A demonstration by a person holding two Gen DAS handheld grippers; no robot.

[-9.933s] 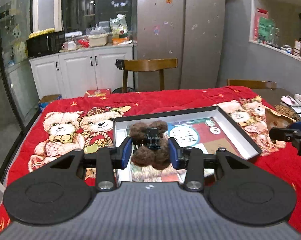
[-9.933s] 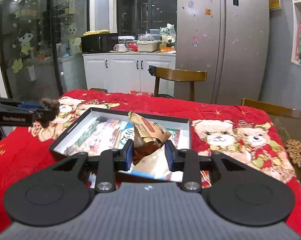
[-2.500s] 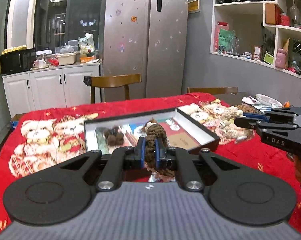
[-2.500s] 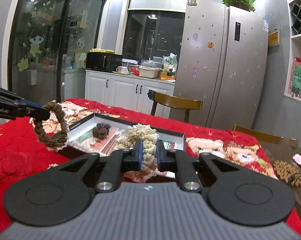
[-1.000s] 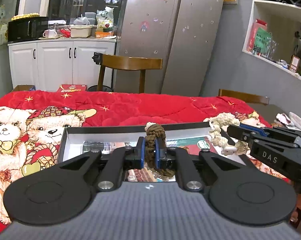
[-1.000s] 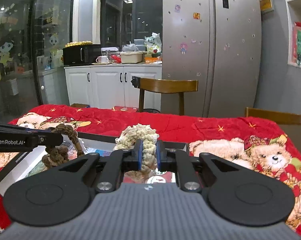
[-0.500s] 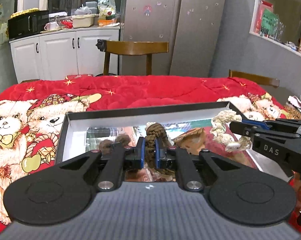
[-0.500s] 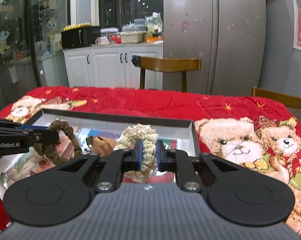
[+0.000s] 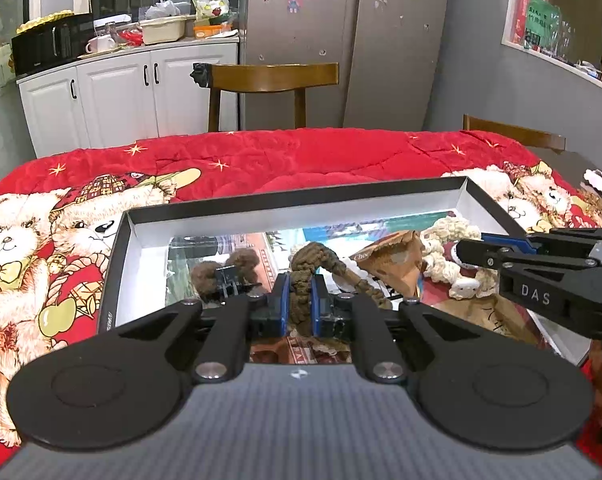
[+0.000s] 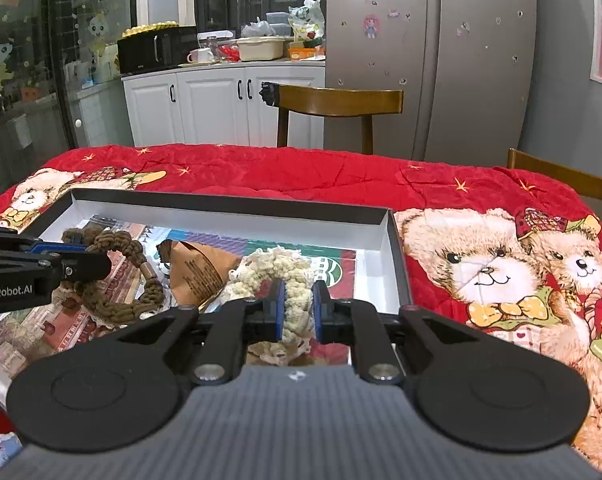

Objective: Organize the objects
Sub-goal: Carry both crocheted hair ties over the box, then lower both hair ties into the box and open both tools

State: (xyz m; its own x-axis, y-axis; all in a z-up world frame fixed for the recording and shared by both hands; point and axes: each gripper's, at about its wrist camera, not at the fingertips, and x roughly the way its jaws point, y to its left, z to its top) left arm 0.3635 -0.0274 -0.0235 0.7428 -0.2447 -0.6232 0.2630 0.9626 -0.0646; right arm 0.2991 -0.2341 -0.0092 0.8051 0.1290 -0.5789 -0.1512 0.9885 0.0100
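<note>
Bracelets both over the tray now! Left gripper point(image 9: 299, 300) has its fingers clamped on the brown braided bracelet point(image 9: 315, 258), and a second ago that loop hung above the tray's near edge; now it dips low inside the black-rimmed tray point(image 9: 293, 202), just off the printed lining. Right gripper point(image 10: 297, 304) is pinched tight on the cream knitted bracelet point(image 10: 277, 270), also sunk lower, over the tray's 3 o'clock end in the right wrist view. Between the two loops lies the brown paper snack packet point(image 10: 197, 270), and at 9 o'clock of the brown loop sits the fuzzy brown hair clip point(image 9: 231, 266), both already in the tray. Red teddy-bear blanket point(image 9: 261, 160) covers the counter underneath. Descent looks nearly done, so the release should be the next call; letting go together risks the cream loop draping onto the packet.
</note>
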